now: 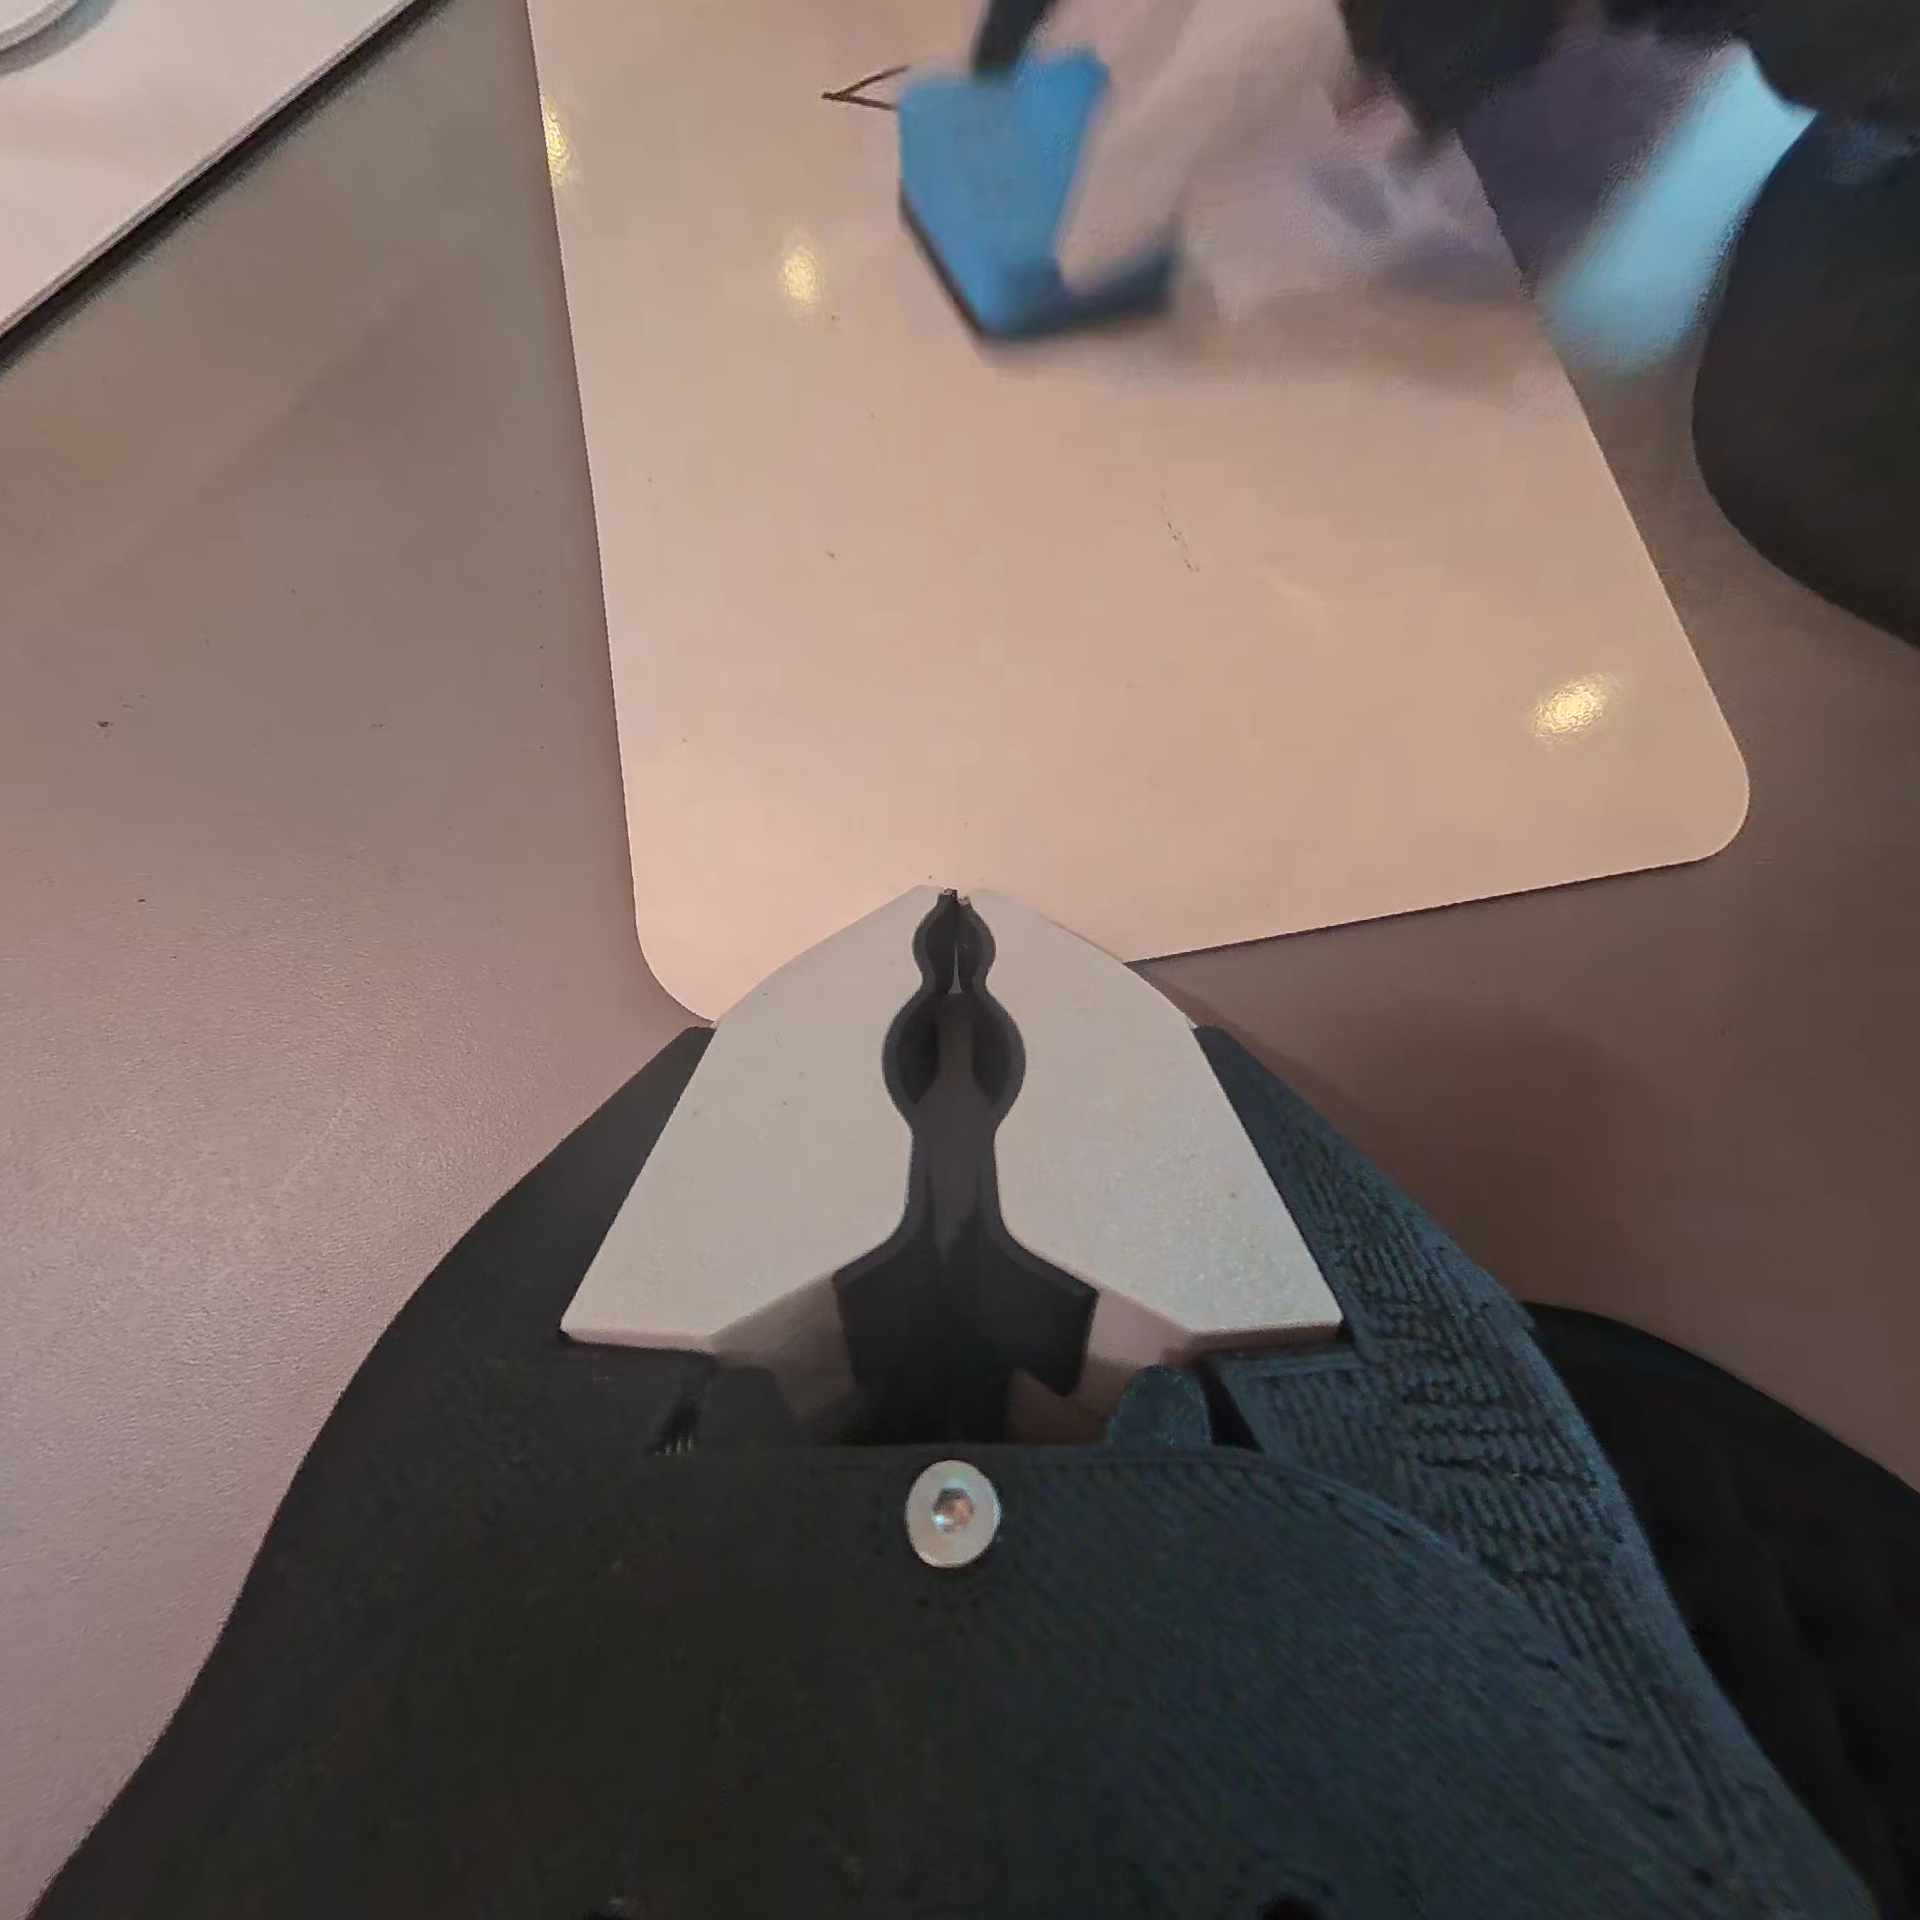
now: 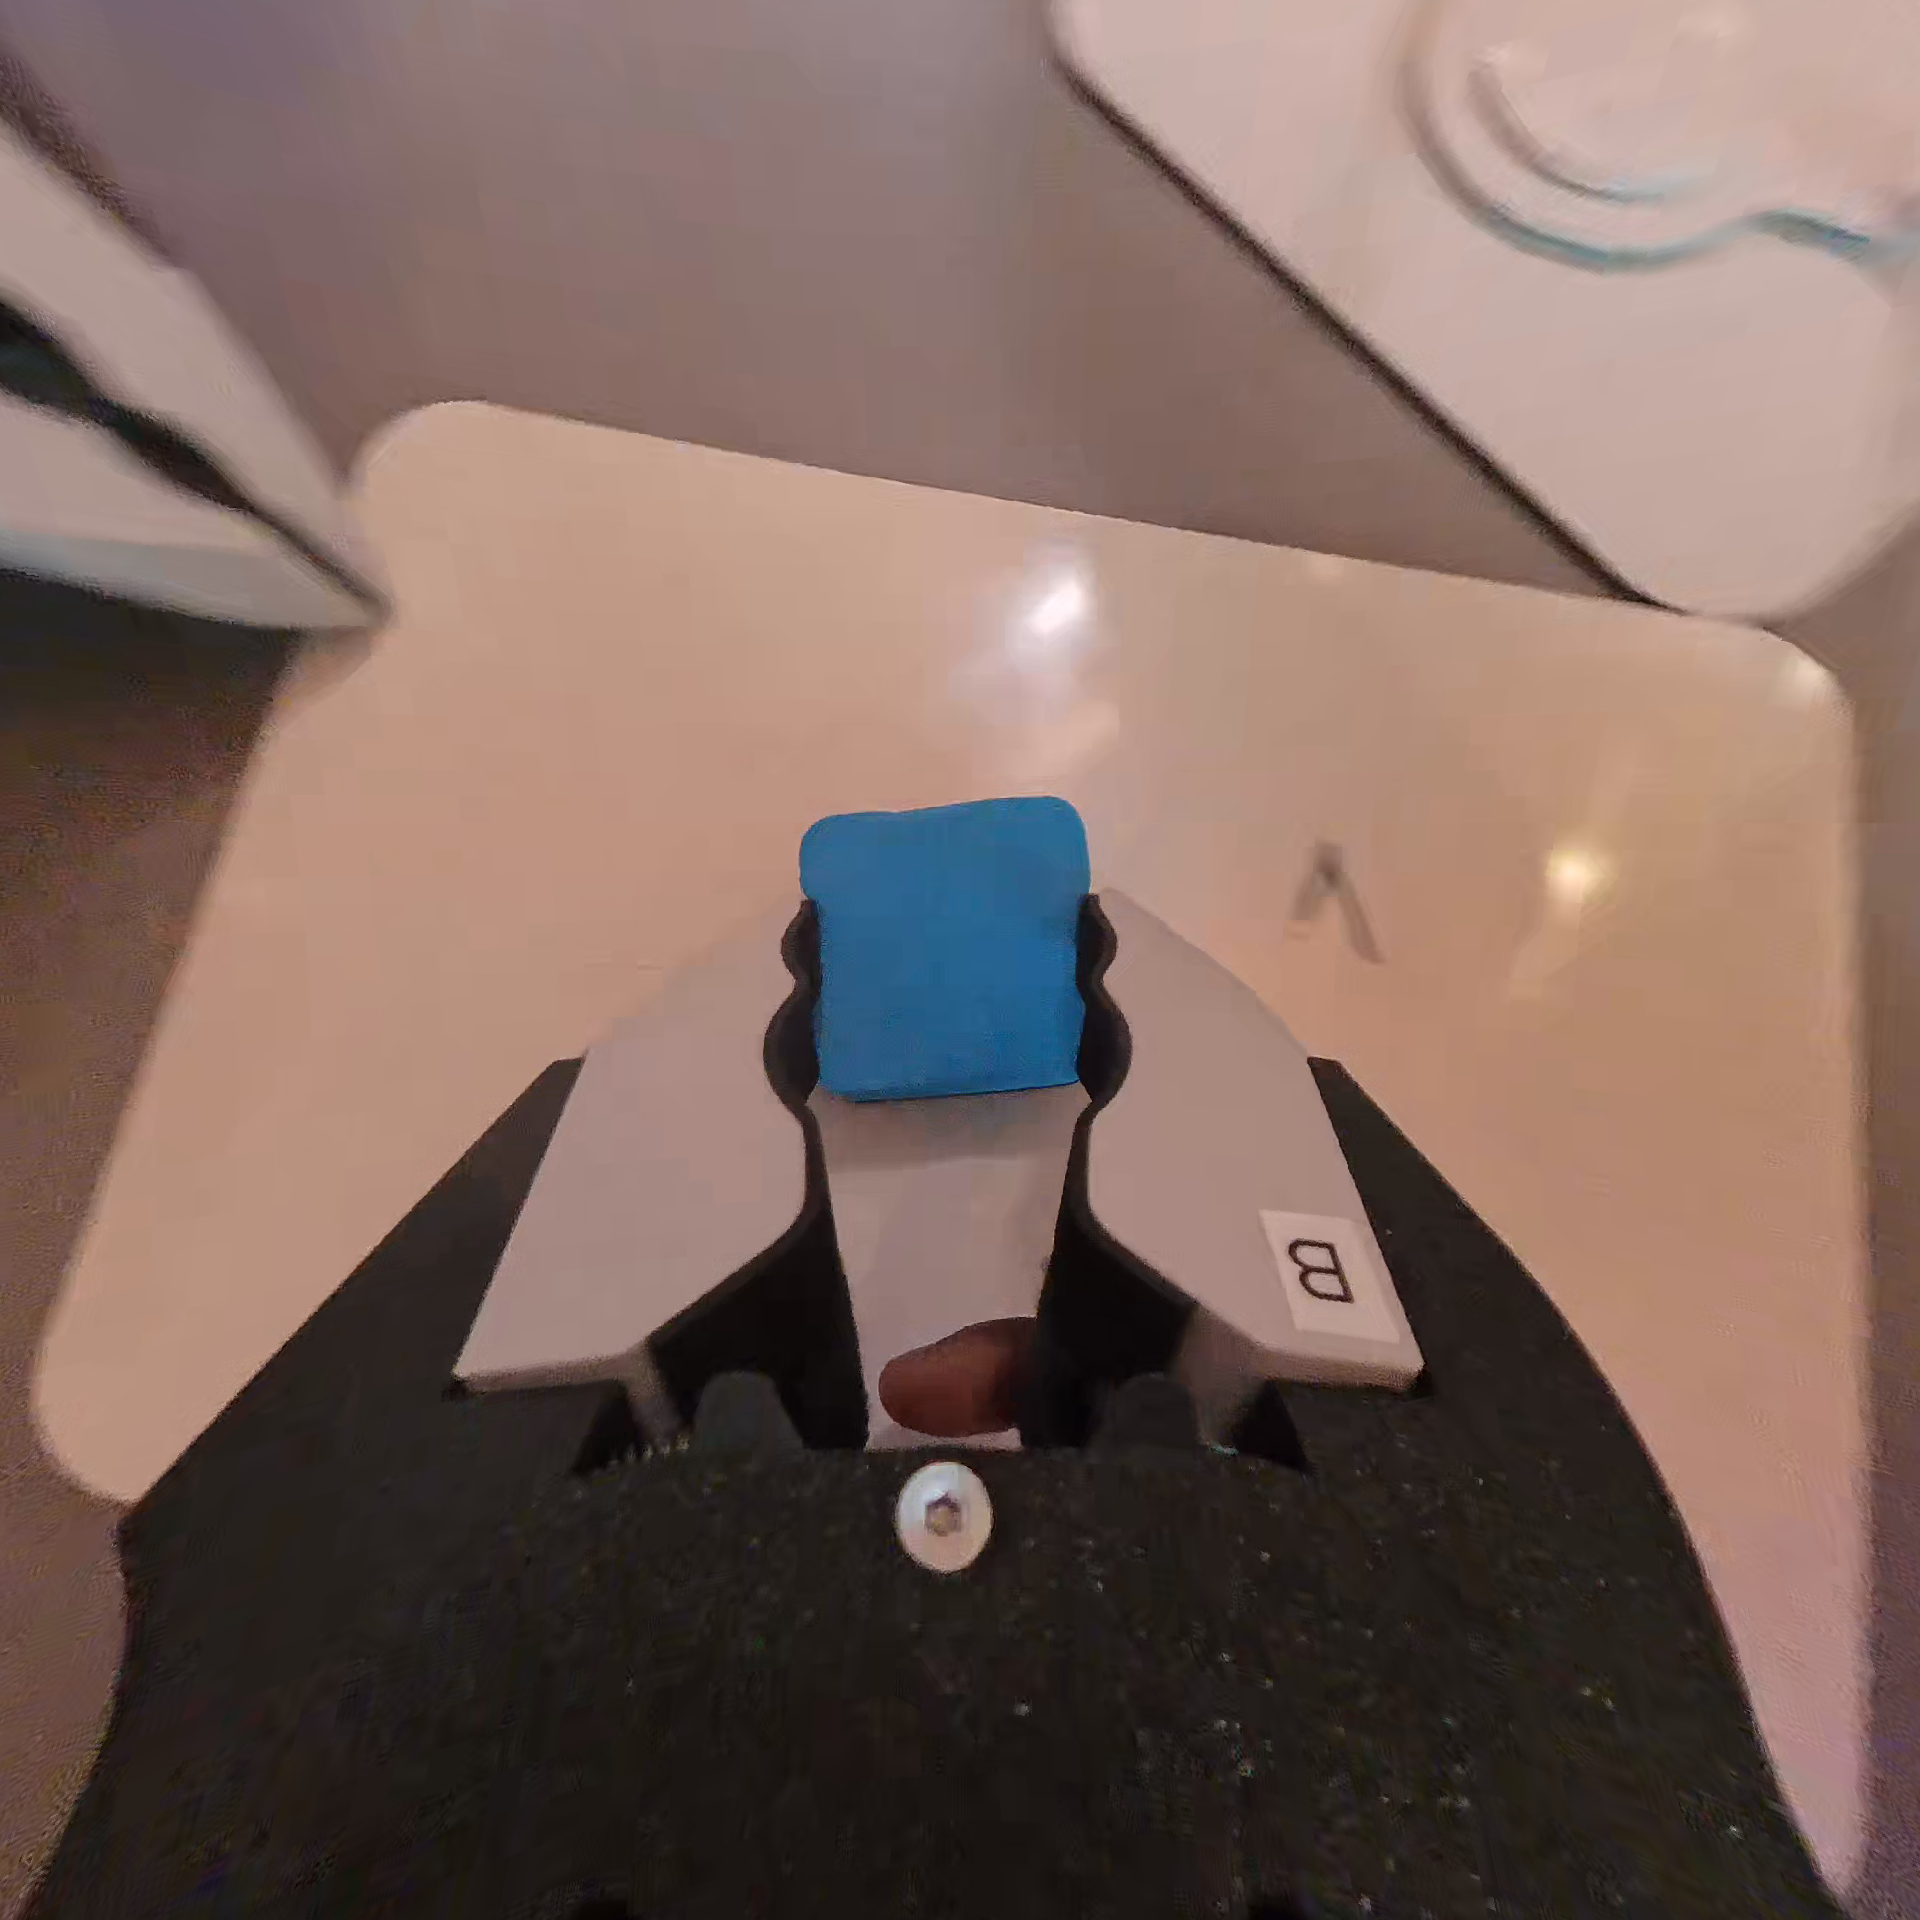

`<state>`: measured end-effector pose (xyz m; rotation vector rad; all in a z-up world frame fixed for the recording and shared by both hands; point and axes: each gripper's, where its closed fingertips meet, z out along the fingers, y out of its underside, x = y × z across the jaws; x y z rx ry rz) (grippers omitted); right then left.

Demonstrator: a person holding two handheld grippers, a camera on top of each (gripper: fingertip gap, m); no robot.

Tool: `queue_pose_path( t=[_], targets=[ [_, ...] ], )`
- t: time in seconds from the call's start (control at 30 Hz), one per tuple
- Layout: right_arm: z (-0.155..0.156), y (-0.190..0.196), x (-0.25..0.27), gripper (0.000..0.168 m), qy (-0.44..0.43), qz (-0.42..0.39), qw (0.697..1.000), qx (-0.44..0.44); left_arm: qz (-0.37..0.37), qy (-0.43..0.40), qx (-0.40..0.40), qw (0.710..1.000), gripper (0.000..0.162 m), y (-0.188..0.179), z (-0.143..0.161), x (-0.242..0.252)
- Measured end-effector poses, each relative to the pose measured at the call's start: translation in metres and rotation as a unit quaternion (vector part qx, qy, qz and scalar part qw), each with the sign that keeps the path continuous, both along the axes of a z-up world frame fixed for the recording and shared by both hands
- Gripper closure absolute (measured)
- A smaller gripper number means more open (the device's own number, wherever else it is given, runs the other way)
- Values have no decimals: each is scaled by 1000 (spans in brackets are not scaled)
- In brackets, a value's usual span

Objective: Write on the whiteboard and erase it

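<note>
A white whiteboard with rounded corners lies flat on the grey-brown table; it also shows in the right wrist view. My right gripper is shut on a blue eraser and holds it on the board. A dark pen mark sits to the eraser's right. In the left wrist view the eraser and the right gripper are blurred at the board's far end, next to the mark. My left gripper is shut and empty over the board's near edge.
A second white board with a round clear object on it lies at the far right of the right wrist view; its corner shows in the left wrist view. A blurred white and dark object is at the left.
</note>
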<state>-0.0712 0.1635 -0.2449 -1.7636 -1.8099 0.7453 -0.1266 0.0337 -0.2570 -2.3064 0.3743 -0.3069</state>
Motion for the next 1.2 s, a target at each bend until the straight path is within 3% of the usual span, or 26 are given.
queue_pose_path(
  t=[0.07,0.13,0.17,0.3,0.33,0.4,0.53,0.57,0.63,0.73,0.8,0.83,1.07,1.2],
  targets=[
    [1,-77,-3,120,4,107,994,-7,0,1,1,1000,161,0,0,0],
    [1,-93,2,120,-2,155,988,23,0,0,1,1000,161,0,0,0],
    [1,-80,2,120,-1,143,990,-3,0,-1,0,1000,161,0,0,0],
    [-1,84,6,120,-6,-78,996,31,-1,1,1,1000,161,0,0,0],
    [-1,107,7,120,-4,-112,993,21,-1,1,1,1000,161,0,0,0],
    [-1,107,0,120,-9,-118,992,36,0,0,1,1000,161,0,0,0],
    [0,-10,-28,120,16,41,999,22,1,-2,0,1000,161,0,0,0],
    [1,-16,-28,120,13,58,997,42,1,-2,0,1000,161,0,0,0],
    [0,8,-25,120,17,37,999,3,1,0,1,1000,161,0,0,0],
    [-1,102,-5,121,6,-98,995,32,2,5,3,1000,161,0,0,0],
    [-1,106,-3,121,5,-120,992,38,2,4,3,1000,161,0,0,0],
    [-1,91,-5,121,1,-102,993,52,2,2,2,1000,161,0,0,0],
    [1,-118,-7,120,21,125,992,8,8,6,3,1000,161,0,0,-1],
    [13,-143,15,120,37,140,989,-20,7,2,2,1000,161,0,0,0]
  ],
)
